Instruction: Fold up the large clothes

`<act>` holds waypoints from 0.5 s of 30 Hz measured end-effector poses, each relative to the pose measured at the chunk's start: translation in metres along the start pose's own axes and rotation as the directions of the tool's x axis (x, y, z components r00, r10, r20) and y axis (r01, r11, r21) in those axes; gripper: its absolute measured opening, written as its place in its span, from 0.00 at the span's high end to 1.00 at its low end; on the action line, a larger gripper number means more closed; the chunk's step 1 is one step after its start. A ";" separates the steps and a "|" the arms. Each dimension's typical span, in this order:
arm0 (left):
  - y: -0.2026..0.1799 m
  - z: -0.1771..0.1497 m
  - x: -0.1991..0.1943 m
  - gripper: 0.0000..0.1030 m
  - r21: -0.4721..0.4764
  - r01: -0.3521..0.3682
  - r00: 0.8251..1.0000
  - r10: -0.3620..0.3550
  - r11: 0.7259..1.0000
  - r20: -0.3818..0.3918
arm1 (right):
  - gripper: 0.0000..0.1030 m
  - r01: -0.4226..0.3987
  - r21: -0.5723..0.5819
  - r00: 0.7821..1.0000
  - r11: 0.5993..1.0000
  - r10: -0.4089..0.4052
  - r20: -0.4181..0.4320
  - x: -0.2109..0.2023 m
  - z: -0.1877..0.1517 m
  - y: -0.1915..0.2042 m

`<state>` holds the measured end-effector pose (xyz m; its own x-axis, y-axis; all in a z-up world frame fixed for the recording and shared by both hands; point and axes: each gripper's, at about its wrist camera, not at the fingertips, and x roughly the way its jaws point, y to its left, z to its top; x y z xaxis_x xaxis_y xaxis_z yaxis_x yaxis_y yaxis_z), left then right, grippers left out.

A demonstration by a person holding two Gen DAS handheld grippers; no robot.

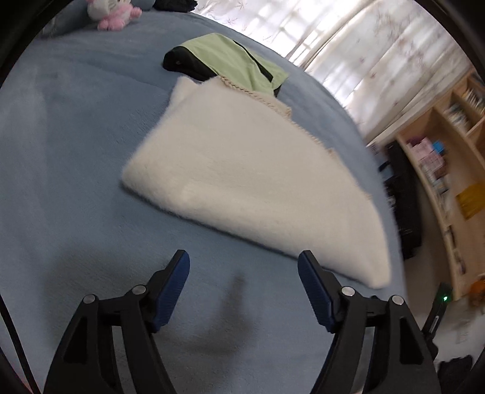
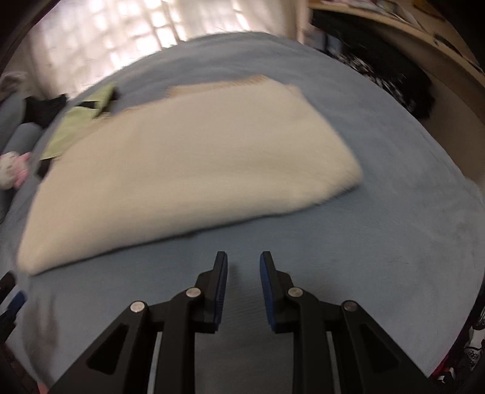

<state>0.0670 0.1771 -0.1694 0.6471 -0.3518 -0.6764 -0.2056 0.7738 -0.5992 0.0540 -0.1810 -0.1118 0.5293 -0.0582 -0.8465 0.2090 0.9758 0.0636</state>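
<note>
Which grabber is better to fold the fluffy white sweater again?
Probably the left gripper: it is open wide, with one pad right by the folded white sweater's near edge. The right gripper is open only narrowly, and blue blanket separates it from the sweater.

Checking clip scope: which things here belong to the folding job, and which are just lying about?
Job: folded cream sweater; green and black garment; left gripper and right gripper, both empty.
Lying about: pink plush toy; bookshelf; curtains.
</note>
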 end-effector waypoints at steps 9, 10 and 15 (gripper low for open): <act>0.018 0.003 0.049 0.30 -0.087 0.057 0.998 -0.060 0.995 -0.028 | 0.67 -0.092 -0.077 0.991 0.993 0.098 0.089 -0.010 0.010 0.040; 0.018 0.008 0.055 0.30 -0.087 0.058 0.998 -0.059 0.994 -0.009 | 0.67 -0.098 -0.081 0.990 0.992 0.105 0.095 -0.007 0.013 0.043; 0.018 0.038 0.084 0.30 -0.128 0.058 0.997 -0.051 0.990 0.056 | 0.67 -0.103 -0.147 0.981 0.984 0.125 0.147 0.006 0.029 0.066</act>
<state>0.1457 0.1816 -0.2209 0.6972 -0.3609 -0.6194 -0.2598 0.6782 -0.6875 0.0946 -0.1224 -0.0976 0.6663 0.0340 -0.7449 0.0298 0.9969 0.0722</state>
